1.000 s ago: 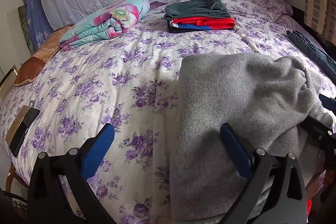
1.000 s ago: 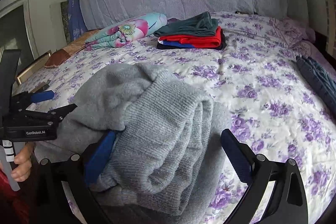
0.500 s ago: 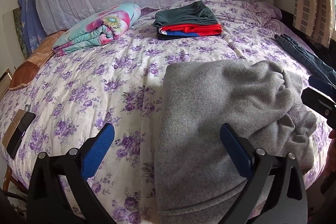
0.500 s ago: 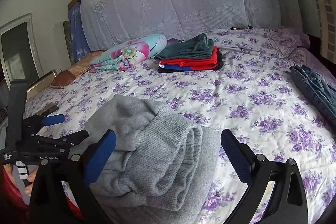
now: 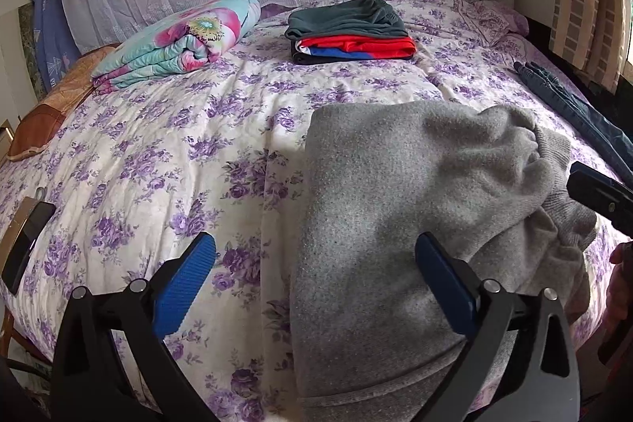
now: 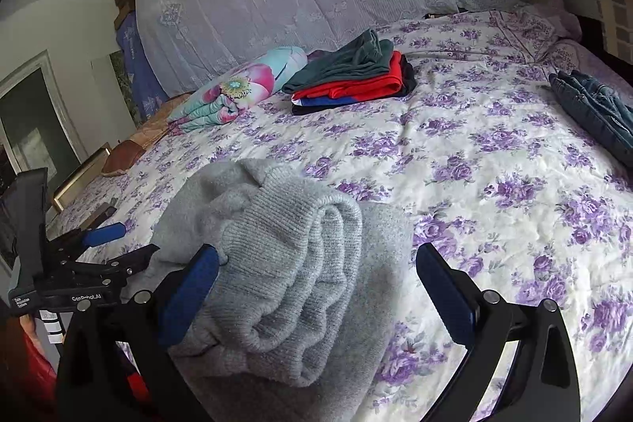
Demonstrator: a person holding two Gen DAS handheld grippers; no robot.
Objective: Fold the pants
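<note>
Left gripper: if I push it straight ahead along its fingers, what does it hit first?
Likely the floral bedspread, right beside the grey pants' left edge. The left gripper is open, and its right finger overlaps the pants. Depth is unclear.

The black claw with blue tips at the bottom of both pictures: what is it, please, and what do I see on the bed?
No robot here: a person holds one hand-held claw in each hand, each with a camera looking forward along its fingers. One picture is from the left claw, the other from the right claw. Both are open and hold nothing. On the flowered bed cover lie the grey pants, partly folded and bunched at one end. Farther back are a rolled floral quilt, a stack of folded clothes and dark jeans.
</note>
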